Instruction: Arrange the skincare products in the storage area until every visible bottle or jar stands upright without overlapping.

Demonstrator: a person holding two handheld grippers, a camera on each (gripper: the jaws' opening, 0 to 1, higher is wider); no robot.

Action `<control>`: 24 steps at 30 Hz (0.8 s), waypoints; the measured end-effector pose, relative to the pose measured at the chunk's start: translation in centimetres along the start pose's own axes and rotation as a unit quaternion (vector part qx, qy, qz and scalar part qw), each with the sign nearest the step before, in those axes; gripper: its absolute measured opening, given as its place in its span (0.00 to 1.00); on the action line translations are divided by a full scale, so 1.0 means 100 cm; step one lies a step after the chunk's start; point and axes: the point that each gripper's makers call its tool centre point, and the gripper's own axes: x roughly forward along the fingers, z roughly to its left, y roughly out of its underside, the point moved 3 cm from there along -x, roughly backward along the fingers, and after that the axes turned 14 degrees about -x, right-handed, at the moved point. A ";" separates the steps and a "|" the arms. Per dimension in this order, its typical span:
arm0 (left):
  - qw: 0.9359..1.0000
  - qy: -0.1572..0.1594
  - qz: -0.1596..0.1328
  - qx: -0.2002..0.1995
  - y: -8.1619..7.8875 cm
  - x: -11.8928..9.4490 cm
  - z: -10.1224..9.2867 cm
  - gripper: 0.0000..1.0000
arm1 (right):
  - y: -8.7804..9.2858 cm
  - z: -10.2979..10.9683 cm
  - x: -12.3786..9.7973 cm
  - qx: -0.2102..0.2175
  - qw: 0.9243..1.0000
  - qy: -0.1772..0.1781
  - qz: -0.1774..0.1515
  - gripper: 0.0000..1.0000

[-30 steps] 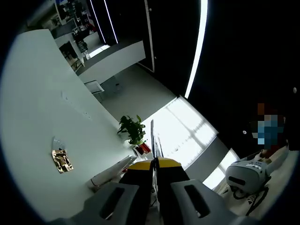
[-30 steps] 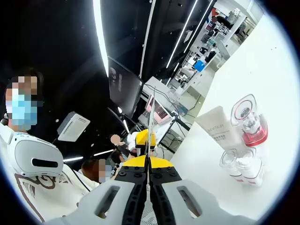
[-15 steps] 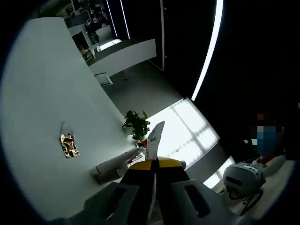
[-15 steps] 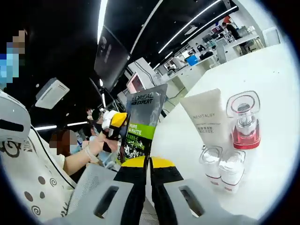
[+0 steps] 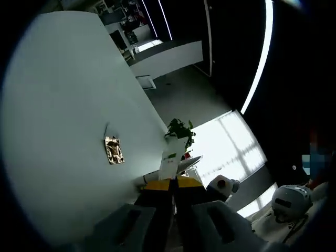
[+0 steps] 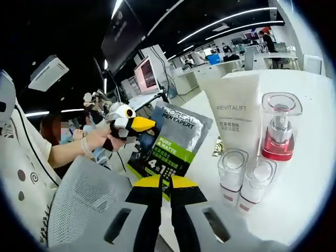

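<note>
Tabletop white, carrying upright Revitalift tube, red pump bottle and two small clear-capped bottles, close-packed. Clenched in right gripper: Men Expert tube, tilted just beside them. Could bowl that cluster over if swung in carelessly! Left gripper pinching a thin white-green pack; left gripper view adds a flat gold sachet.

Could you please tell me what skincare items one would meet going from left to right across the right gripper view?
Dark L'Oreal Men Expert sachet → white Revitalift tube → red pump bottle with clear cap.
</note>
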 end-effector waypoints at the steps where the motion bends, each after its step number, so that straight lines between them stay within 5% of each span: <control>1: 1.000 -0.006 0.006 0.002 -0.001 0.001 0.004 0.00 | 0.000 0.001 0.002 -0.004 1.000 0.001 0.002 0.05; 19: 0.993 -0.113 0.014 -0.006 -0.007 0.021 0.055 0.00 | 0.008 0.017 0.051 -0.083 0.995 0.016 0.055 0.15; 24: 0.991 -0.136 0.011 0.004 -0.003 0.025 0.061 0.00 | 0.020 0.013 0.061 -0.124 0.988 0.028 0.093 0.21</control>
